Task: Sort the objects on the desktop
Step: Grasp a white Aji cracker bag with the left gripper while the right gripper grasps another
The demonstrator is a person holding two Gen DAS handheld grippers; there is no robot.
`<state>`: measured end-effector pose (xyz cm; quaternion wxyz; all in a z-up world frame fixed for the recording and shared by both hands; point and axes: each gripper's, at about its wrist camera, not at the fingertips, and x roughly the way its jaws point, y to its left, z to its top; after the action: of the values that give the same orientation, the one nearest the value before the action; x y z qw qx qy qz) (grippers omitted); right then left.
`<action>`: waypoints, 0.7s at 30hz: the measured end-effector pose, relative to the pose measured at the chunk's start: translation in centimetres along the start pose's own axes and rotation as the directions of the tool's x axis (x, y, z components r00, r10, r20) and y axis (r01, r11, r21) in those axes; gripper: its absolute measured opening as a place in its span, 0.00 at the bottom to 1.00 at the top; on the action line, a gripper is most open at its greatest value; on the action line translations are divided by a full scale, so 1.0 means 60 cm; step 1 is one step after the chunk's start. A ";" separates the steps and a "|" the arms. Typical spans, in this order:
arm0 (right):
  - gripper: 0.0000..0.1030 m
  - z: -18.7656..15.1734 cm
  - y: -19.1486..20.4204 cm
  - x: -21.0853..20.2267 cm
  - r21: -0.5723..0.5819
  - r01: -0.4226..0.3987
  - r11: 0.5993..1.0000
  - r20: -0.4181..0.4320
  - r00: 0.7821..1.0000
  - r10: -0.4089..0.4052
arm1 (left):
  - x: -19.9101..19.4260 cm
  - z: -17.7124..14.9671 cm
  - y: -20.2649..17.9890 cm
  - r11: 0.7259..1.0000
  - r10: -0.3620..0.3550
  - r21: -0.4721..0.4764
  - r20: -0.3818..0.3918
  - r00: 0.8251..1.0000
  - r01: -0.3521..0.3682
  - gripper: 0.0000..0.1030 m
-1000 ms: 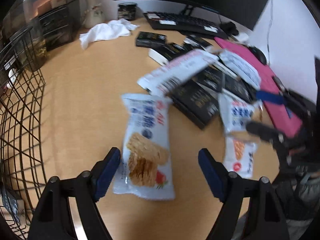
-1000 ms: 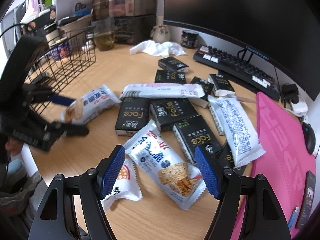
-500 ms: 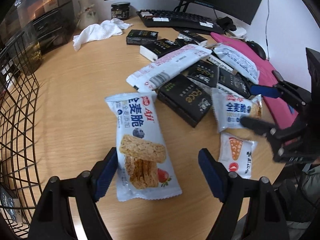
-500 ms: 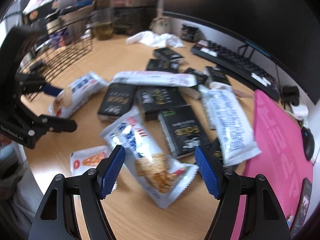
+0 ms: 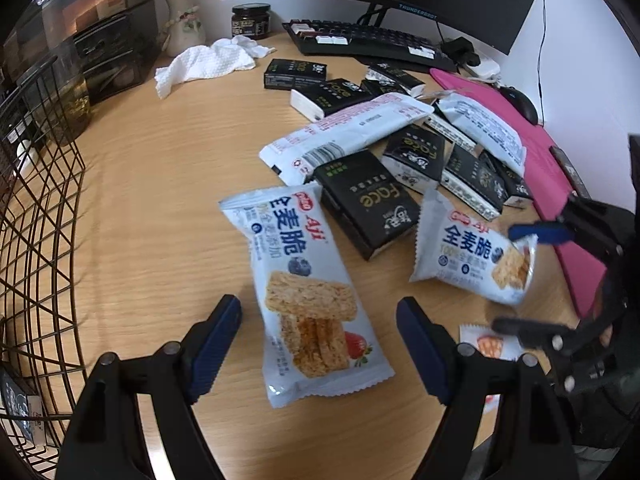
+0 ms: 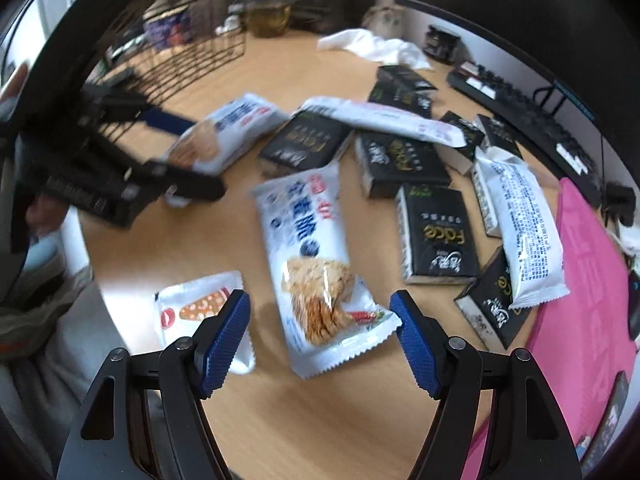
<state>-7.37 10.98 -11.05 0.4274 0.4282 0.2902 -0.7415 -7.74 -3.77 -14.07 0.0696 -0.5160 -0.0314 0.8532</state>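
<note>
Left gripper [image 5: 318,344] hovers over the wooden desk [image 5: 160,184], jaws spread wide, straddling a white cracker packet [image 5: 308,296] without touching it; packet lies flat between the blue pads [image 5: 216,344], printed side up; right gripper [image 6: 322,334] likewise gaping, nothing pinched, a second cracker packet [image 6: 316,264] lying between its fingers, picture blurred; small white snack sachet [image 6: 196,312] just left of that packet, partly under the left pad; far of both packets sits a loose pile: black "Face" boxes [image 5: 368,204], long white wrappers [image 5: 348,136] draped over them; wire basket [image 5: 36,240] at the left edge of the desk; white cloth [image 5: 204,64], dark jar [image 5: 251,21], keyboard [image 5: 360,40] at the far side; pink mat [image 6: 588,300] on the right.
</note>
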 end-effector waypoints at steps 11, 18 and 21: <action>0.67 0.016 0.013 0.026 0.031 0.021 0.999 0.114 0.993 -0.024 | 0.001 0.001 -0.007 1.000 0.004 0.006 0.002 1.000 -0.004 0.80; 0.34 0.021 0.004 0.029 0.069 0.012 0.998 0.121 0.992 -0.020 | -0.005 0.007 -0.006 0.999 0.048 0.006 0.032 0.998 -0.048 0.64; 0.34 0.022 -0.001 0.028 0.091 0.017 0.996 0.124 0.992 -0.028 | -0.006 0.008 -0.007 0.999 0.045 0.008 0.033 0.998 -0.045 0.53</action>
<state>-8.37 9.30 -11.95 0.4165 0.3964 0.2339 -0.7840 -7.94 -3.41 -13.47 0.0520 -0.5022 -0.0172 0.8630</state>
